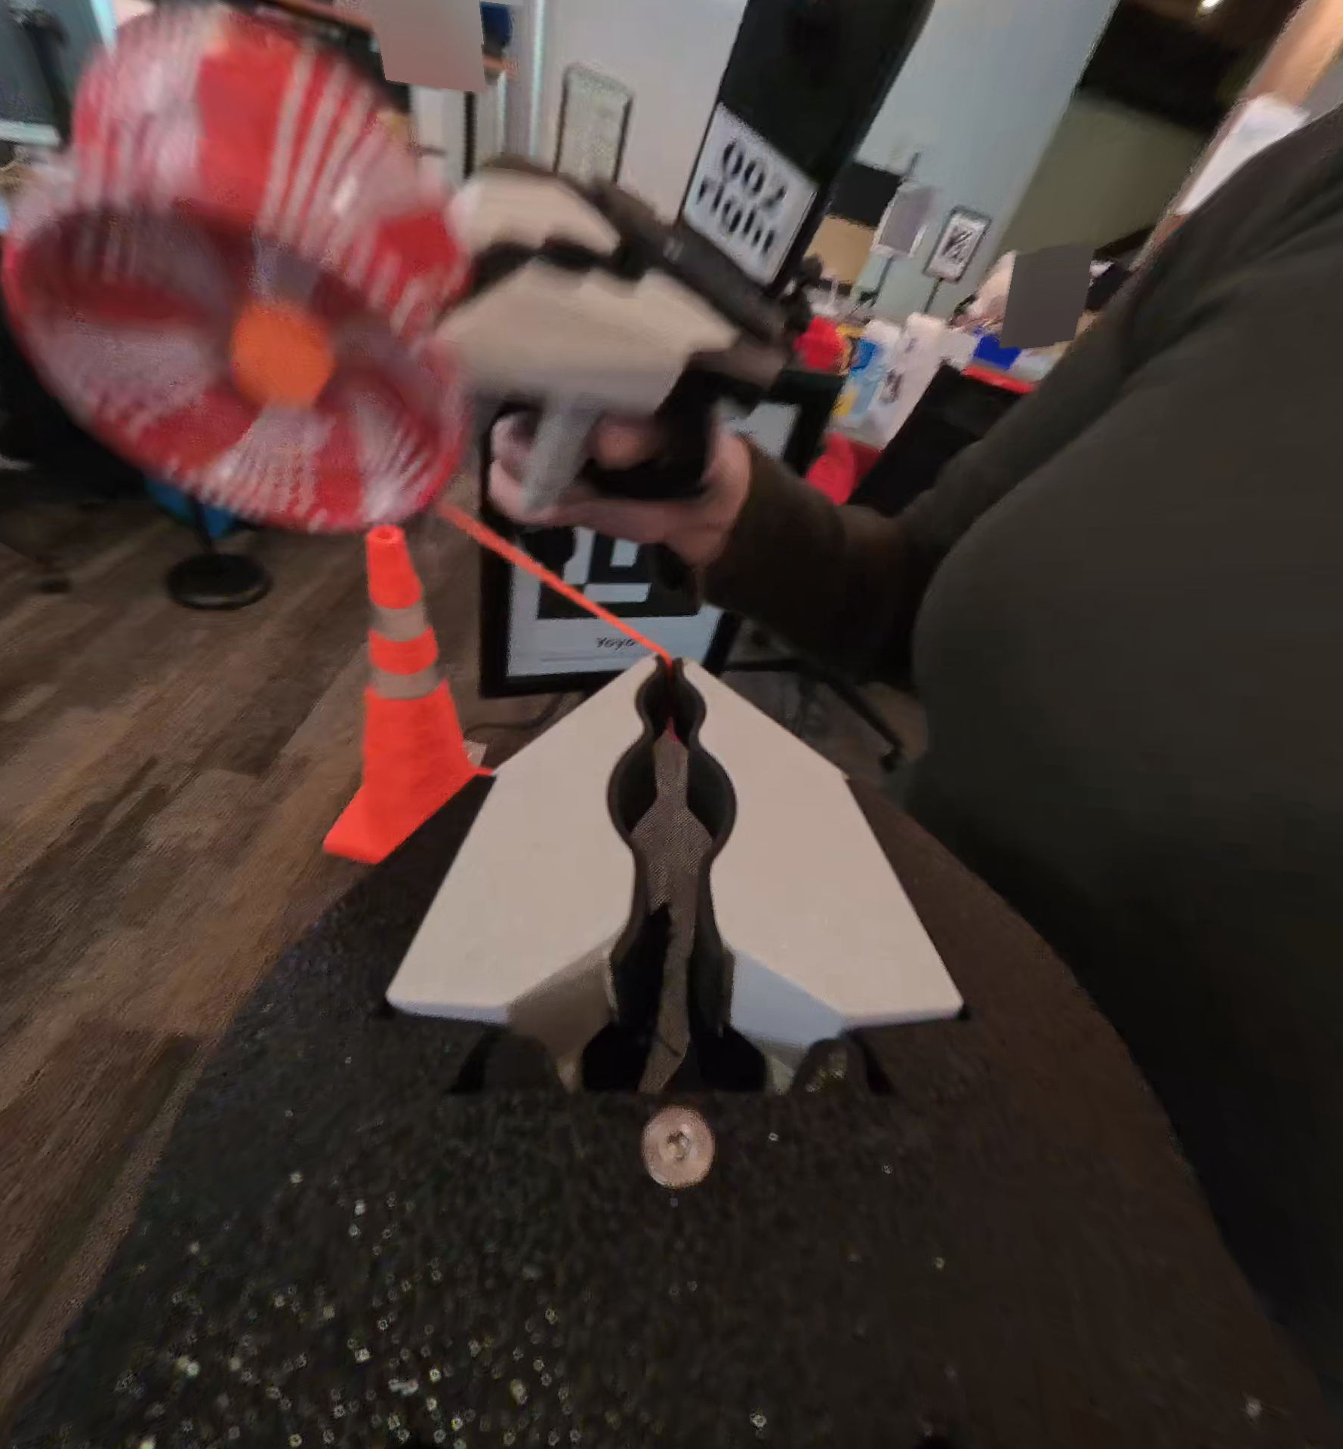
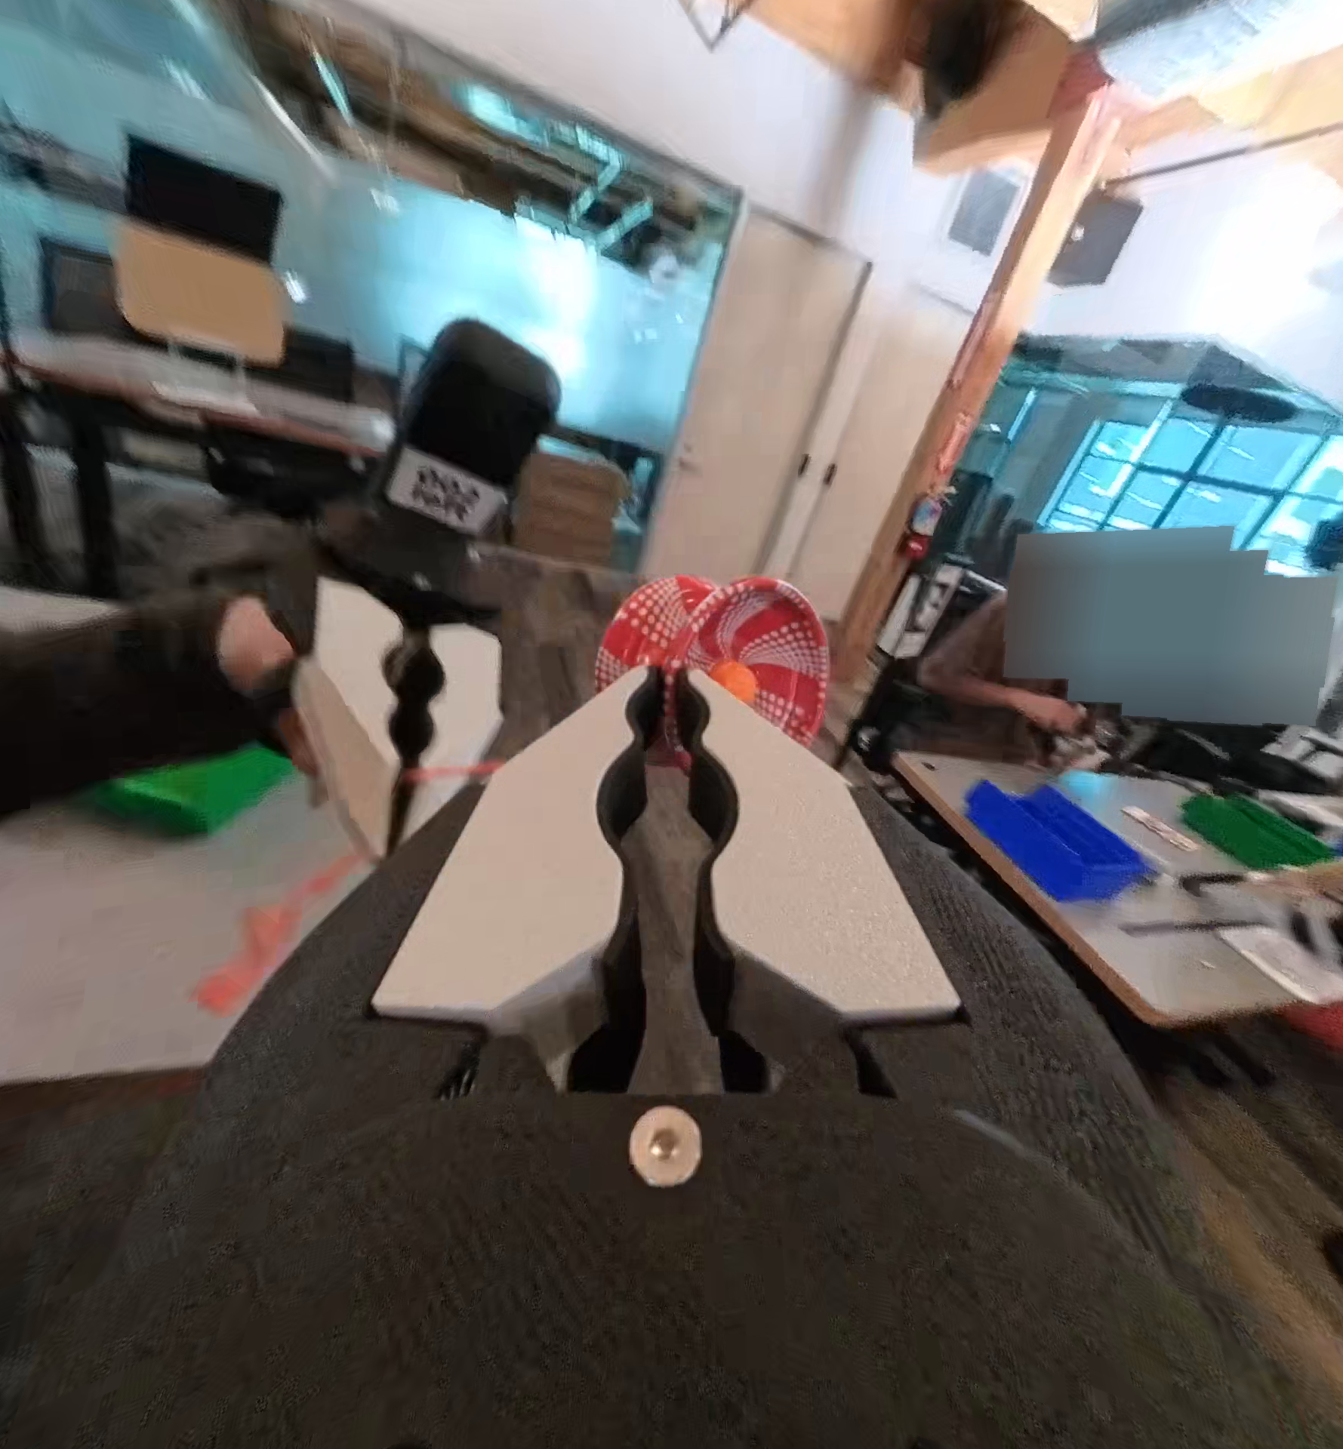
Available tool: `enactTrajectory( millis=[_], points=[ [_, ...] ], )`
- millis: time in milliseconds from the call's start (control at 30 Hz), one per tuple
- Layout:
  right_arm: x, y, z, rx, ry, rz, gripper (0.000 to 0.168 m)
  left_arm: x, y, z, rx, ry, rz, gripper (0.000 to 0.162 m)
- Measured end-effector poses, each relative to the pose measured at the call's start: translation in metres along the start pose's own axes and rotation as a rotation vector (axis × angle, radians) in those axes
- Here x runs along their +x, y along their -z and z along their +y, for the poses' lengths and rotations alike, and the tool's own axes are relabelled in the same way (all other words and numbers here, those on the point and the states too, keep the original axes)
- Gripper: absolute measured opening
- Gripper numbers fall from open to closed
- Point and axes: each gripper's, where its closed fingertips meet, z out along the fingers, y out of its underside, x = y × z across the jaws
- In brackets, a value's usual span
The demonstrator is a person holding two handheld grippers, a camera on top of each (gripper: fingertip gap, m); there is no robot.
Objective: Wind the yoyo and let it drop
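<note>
The yoyo (image 1: 236, 298) is red with white swirls and an orange hub, blurred at the upper left of the left wrist view. My right gripper (image 1: 455, 270) holds it by the rim. A red string (image 1: 558, 588) runs taut from the yoyo down to my left gripper (image 1: 668, 671), which is shut on the string's end. In the right wrist view my right gripper (image 2: 672, 684) is shut on the edge of the yoyo (image 2: 762, 651). My left gripper (image 2: 397, 808) shows at the left, tips pointing down, with the string (image 2: 448, 772) leading to it.
An orange traffic cone (image 1: 409, 706) stands on the wooden floor (image 1: 103, 784), next to a framed black-and-white sign (image 1: 613, 619). The person's dark-clothed body (image 1: 1162, 706) fills the right. A table (image 2: 1044, 933) with blue and green bins is at the right, where another person sits. The gap from one gripper's tips to the other's is roughly 8 cm.
</note>
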Motion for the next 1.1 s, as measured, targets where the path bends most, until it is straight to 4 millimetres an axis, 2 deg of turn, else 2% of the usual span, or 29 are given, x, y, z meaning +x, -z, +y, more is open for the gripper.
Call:
enactTrajectory(
  millis=[100,200,233,300,367,467,600,700,767,867,1000,1100],
  points=[
    [-0.012,0.0,0.04,-0.243,0.235,0.003,0.001,0.001,0.017,-0.013,0.016,-0.05,-0.04,0.0],
    [-0.046,0.006,0.065,-0.365,0.298,-0.161,0.002,-0.014,0.041,-0.02,-0.064,-0.196,-0.203,0.0],
    [-0.063,0.009,0.065,-0.349,0.264,-0.258,0.001,-0.021,0.048,-0.02,-0.108,-0.247,-0.257,0.0],
    [-0.09,0.016,0.045,-0.238,0.103,-0.428,0.002,-0.029,0.05,-0.015,-0.199,-0.326,-0.292,0.0],
    [-0.102,0.022,0.02,-0.111,-0.047,-0.535,0.001,-0.027,0.041,-0.008,-0.209,-0.359,-0.222,0.0],
    [-0.085,0.022,-0.003,0.026,-0.13,-0.475,0.001,-0.024,0.027,0.001,-0.111,-0.243,-0.087,0.0],
    [-0.051,0.022,-0.015,0.135,-0.217,-0.282,0.001,-0.017,0.021,-0.014,0.169,-0.038,0.038,0.0],
    [-0.041,0.019,-0.013,0.137,-0.174,-0.174,0.002,-0.011,0.012,-0.012,0.244,0.056,0.108,0.0],
    [-0.038,0.016,-0.012,0.13,-0.115,-0.11,0.001,-0.001,0.004,-0.006,0.235,0.093,0.185,0.0],
    [-0.031,0.015,-0.01,0.09,-0.05,-0.045,0.001,0.004,-0.004,-0.003,0.226,0.106,0.208,0.0],
    [-0.025,0.013,0.006,-0.045,0.112,0.021,0.001,0.006,0.01,-0.015,0.237,0.069,0.159,0.0],
    [-0.033,0.011,0.02,-0.156,0.24,0.002,0.001,0.005,0.022,-0.019,0.142,-0.023,0.071,0.0]
  ],
)
